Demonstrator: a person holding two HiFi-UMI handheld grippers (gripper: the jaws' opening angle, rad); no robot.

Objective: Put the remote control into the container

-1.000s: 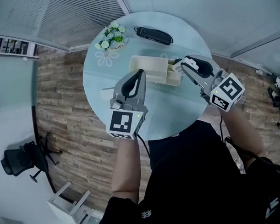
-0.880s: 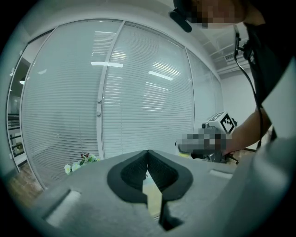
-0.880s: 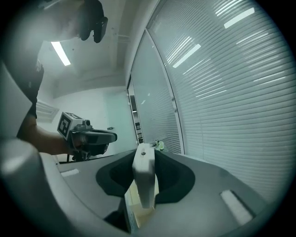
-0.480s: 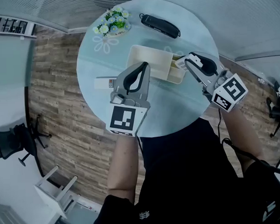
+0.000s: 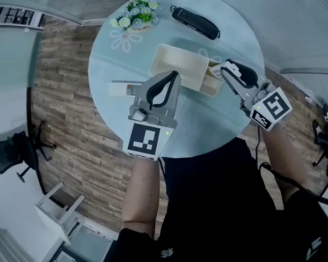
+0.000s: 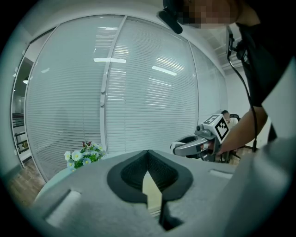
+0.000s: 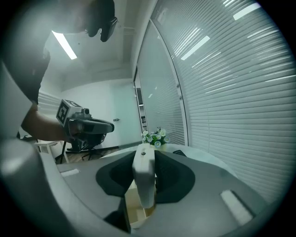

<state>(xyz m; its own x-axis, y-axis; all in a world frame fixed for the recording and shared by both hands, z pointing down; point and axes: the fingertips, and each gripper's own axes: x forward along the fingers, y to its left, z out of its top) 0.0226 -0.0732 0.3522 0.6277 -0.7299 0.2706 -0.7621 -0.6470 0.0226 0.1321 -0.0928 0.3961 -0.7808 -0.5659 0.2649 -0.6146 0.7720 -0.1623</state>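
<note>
Right gripper [image 5: 226,71], fingers [image 7: 178,176] clamping remote control [image 7: 143,178], seems lower over container [image 5: 178,65]; left gripper's [image 5: 173,75] together.

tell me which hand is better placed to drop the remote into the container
Right: the right gripper holds the remote over the container; the left gripper is shut and empty.

Table [image 5: 113,59]: in the middle, with floor on its left side.
Container [image 5: 175,57]: on the table centre, lying slantwise.
Flowers [image 5: 135,13]: at the far edge, behind the container to the left.
Long case [image 5: 195,23]: at the far edge, right of the flowers, apart from the container.
Flat oblong piece [image 5: 118,89]: on the table, left of the container.
Left gripper [image 5: 174,75]: over the container's near side.
Right gripper [image 5: 227,71]: at the container's right end.
Remote control [image 7: 143,180]: between the right gripper's jaws, above that end compartment.
Office chair [image 5: 19,151]: on the floor, far left.
</note>
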